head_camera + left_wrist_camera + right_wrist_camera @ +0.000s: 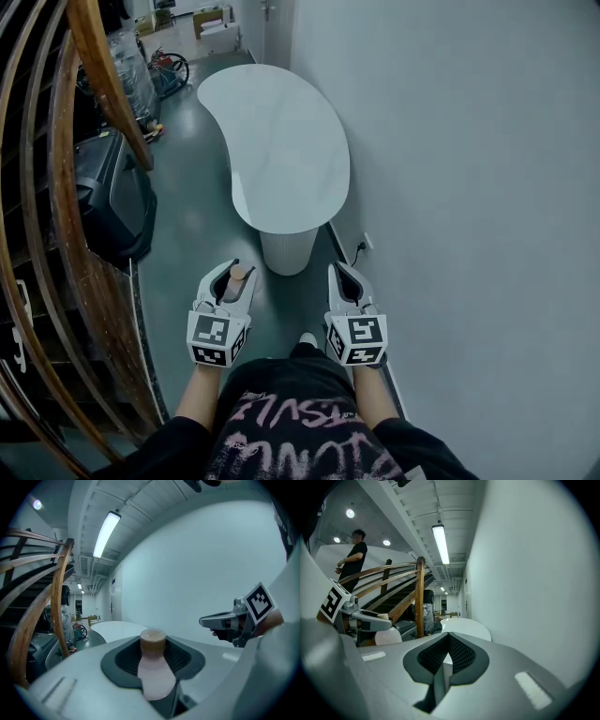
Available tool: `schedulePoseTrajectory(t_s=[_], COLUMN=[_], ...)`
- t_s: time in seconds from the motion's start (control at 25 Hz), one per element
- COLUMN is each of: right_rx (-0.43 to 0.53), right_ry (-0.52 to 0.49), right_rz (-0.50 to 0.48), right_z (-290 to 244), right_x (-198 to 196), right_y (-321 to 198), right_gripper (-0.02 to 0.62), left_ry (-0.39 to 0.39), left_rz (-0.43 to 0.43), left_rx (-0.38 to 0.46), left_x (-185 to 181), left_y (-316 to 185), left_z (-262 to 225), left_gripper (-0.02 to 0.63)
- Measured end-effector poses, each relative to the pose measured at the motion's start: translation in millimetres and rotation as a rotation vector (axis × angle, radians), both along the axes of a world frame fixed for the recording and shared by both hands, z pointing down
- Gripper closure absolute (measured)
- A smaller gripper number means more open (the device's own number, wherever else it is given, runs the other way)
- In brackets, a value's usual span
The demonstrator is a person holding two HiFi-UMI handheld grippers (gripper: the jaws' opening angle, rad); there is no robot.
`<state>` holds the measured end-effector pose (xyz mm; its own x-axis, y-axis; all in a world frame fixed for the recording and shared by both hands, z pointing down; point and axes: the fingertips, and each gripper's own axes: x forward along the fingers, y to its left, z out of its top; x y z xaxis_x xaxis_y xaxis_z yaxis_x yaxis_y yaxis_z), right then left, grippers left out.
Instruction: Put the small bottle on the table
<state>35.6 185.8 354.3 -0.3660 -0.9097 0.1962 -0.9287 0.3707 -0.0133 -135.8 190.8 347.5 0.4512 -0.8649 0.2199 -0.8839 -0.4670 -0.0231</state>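
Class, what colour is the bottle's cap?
Light brown cap on the bottle; clearest in the left gripper view.

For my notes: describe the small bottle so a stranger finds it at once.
Before the white kidney-shaped table, a person holds two grey grippers. The small pale pink bottle with a tan cap sits clamped in the left gripper; the right gripper is shut and empty.

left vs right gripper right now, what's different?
Left gripper is shut on the small bottle, cap forward; right gripper holds nothing. Left gripper's jaws stand spread by the bottle; right gripper's jaws are together. Both are side by side, pointing toward the white table, short of it.
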Motion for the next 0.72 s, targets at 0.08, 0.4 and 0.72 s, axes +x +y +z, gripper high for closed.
schedulePoseTrajectory(t_s=[0.08, 0.4, 0.72], right_rx=[0.001, 0.000, 0.013], right_ry=[0.006, 0.008, 0.003], right_rz=[-0.003, 0.027, 0.025], right_z=[1.1, 2.4, 3.2], right_x=[-0.8, 4.4, -3.7], right_y=[1.5, 3.8, -1.2], right_gripper=[0.584, 0.584, 0.584], left_ry=[0.004, -0.009, -0.015], left_rz=[-0.001, 0.023, 0.017], left_rx=[-0.001, -0.003, 0.005], left_x=[-1.5, 1.0, -7.6], left_y=[-0.9, -0.2, -3.7], left_z=[1.2, 4.9, 5.3], left_gripper=[0.471, 0.471, 0.471])
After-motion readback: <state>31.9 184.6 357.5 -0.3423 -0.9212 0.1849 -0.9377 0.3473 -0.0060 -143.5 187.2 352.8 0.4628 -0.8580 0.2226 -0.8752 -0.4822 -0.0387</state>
